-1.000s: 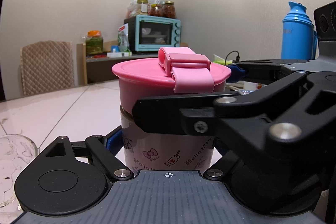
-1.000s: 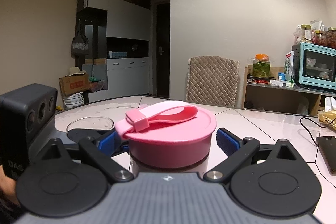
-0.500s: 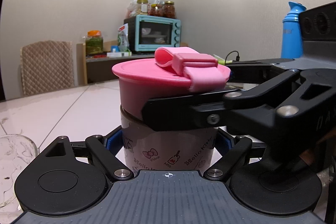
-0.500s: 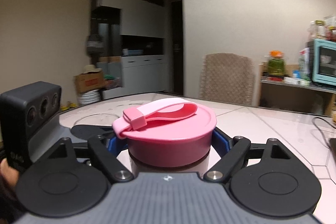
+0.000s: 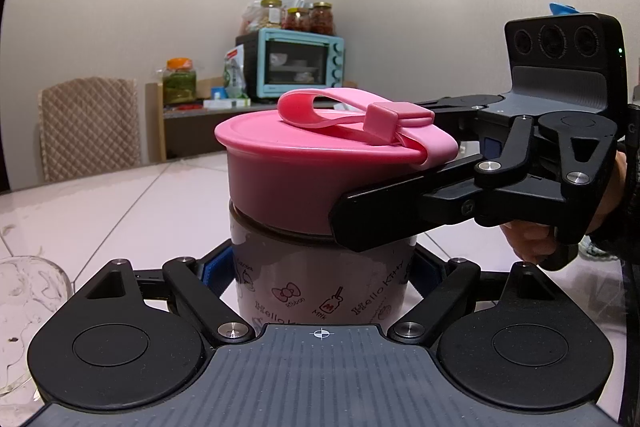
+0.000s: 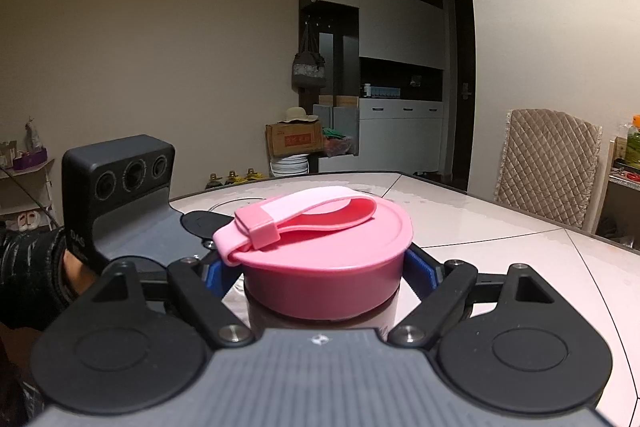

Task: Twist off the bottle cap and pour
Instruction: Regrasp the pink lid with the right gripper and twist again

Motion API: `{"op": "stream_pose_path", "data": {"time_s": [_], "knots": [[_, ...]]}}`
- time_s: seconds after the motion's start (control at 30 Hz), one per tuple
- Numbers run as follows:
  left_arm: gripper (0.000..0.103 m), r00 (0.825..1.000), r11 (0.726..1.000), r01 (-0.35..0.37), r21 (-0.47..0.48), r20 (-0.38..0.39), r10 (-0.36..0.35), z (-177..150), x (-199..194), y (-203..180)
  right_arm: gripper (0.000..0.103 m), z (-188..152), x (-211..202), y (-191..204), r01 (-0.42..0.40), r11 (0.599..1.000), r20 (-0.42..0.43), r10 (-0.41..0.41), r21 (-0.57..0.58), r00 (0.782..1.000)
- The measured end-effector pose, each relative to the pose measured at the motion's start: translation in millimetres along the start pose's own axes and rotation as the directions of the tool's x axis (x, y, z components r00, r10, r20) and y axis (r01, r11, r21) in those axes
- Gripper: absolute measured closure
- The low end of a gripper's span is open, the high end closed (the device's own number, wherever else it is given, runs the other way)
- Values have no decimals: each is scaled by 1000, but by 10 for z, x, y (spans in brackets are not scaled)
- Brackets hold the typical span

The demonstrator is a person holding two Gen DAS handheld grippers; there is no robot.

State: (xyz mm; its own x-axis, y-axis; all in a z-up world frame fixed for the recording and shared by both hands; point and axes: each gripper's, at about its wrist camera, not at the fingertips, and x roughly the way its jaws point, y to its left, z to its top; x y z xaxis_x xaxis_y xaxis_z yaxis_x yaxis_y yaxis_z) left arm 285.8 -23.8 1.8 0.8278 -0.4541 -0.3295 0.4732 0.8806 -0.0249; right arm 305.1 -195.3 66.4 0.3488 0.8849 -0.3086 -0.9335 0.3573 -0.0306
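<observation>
A Hello Kitty bottle point(image 5: 320, 283) with a wide pink screw cap point(image 5: 292, 171) and a pink strap stands upright on the table. My left gripper point(image 5: 320, 267) is shut on the bottle's body below the cap. My right gripper point(image 6: 324, 271) is shut on the pink cap point(image 6: 324, 267), its blue pads pressing both sides. In the left wrist view the right gripper point(image 5: 400, 215) reaches in from the right and its near finger covers part of the cap. The left gripper's camera block point(image 6: 120, 179) shows at left in the right wrist view.
A clear glass bowl point(image 5: 24, 307) sits on the white tiled table point(image 5: 120, 203) at my lower left. A quilted chair point(image 6: 548, 167) stands at the table's far edge. A teal toaster oven point(image 5: 296, 67) and jars sit on a shelf behind.
My right gripper has swung round the bottle with the cap in it. The cap and its strap have turned; the strap's clasp now points right. The left gripper and bottle body have stayed still.
</observation>
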Motion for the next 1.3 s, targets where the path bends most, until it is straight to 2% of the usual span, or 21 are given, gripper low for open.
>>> {"op": "stream_pose_path", "data": {"time_s": [0.1,0.27,0.4,0.53,0.73,1.3], "knots": [[13,1000,1000,0,0,0,0,-3,-3,-8,7,17,-41,49,43,999,6,-43,31,999],[13,1000,1000,-1,1,0,1,-8,-25,-44,7,36,-153,255,176,983,4,-176,53,984],[13,1000,1000,-2,1,0,2,-15,-35,-55,4,34,-218,527,310,947,20,-312,79,950],[13,1000,1000,-2,1,0,2,-19,-40,-54,3,-37,-233,670,382,919,35,-387,102,922],[13,1000,1000,-1,0,0,1,-16,-33,-26,4,-90,-107,740,436,889,37,-444,139,895],[13,1000,1000,-2,1,0,2,-12,-31,-27,4,-22,157,722,469,870,33,-479,154,877]]}}
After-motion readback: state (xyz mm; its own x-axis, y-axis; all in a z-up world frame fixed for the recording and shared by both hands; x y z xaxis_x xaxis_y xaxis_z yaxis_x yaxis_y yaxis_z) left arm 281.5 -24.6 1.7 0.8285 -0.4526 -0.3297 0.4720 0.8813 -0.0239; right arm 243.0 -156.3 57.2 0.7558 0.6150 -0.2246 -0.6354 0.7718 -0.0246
